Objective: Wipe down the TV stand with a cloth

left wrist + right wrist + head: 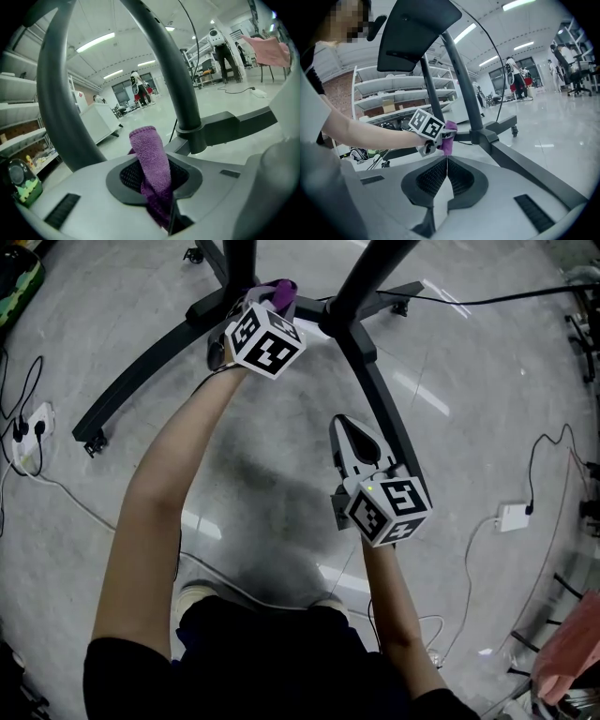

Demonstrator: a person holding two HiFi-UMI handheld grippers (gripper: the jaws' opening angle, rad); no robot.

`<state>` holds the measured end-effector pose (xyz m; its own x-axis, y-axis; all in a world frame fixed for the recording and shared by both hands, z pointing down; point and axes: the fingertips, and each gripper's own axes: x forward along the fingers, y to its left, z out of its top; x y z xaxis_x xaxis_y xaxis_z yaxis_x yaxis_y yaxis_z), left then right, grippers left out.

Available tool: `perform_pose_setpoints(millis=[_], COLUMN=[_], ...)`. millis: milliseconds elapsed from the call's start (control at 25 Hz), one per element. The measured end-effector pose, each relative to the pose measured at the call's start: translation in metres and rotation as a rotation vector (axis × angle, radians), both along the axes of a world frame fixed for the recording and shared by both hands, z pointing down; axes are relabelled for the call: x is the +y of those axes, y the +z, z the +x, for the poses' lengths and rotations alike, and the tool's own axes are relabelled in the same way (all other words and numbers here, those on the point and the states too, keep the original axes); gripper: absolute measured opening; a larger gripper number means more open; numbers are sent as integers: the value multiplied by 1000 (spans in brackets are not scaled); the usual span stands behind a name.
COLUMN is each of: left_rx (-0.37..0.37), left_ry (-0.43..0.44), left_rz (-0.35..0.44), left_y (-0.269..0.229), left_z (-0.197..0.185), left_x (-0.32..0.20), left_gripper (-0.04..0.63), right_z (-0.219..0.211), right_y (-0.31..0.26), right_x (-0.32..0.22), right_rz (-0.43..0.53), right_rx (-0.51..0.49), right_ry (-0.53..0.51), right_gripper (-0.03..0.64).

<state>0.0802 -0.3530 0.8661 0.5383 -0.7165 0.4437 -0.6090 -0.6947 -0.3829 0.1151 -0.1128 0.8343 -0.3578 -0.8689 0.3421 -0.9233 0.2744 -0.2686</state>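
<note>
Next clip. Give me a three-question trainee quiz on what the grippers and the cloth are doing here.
1. The jaws of the left gripper are: A) apart and empty, B) shut on the purple cloth, C) out of view.
2. True or false: the right gripper holds the cloth.
3. Fill in: the TV stand has ___ upright poles.
Key: 1 B. 2 False; its jaws are together, empty. 3 Two.

A white power strip (36, 423) lies on the glossy grey floor (281, 474) at the head view's left edge, and a white adapter (513, 517) with a black cable at right. Pink fabric (567, 652) shows in the lower right corner.
</note>
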Motion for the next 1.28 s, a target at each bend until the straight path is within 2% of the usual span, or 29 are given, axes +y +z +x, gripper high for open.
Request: perform_pose_setpoints(millis=[520,1280], left_rx=[-12,-21], left_ry=[83,284], left_rz=[-11,17], left_y=[1,-17], left_z=[39,101], left_x=[20,90], left_gripper=[83,83], right_z=[-1,-4], right_y=[-2,-17], right_x=[5,17], right_rz=[-1,26], right_rx=[-4,-1], right_ry=[-13,-16], right_gripper=[23,23])
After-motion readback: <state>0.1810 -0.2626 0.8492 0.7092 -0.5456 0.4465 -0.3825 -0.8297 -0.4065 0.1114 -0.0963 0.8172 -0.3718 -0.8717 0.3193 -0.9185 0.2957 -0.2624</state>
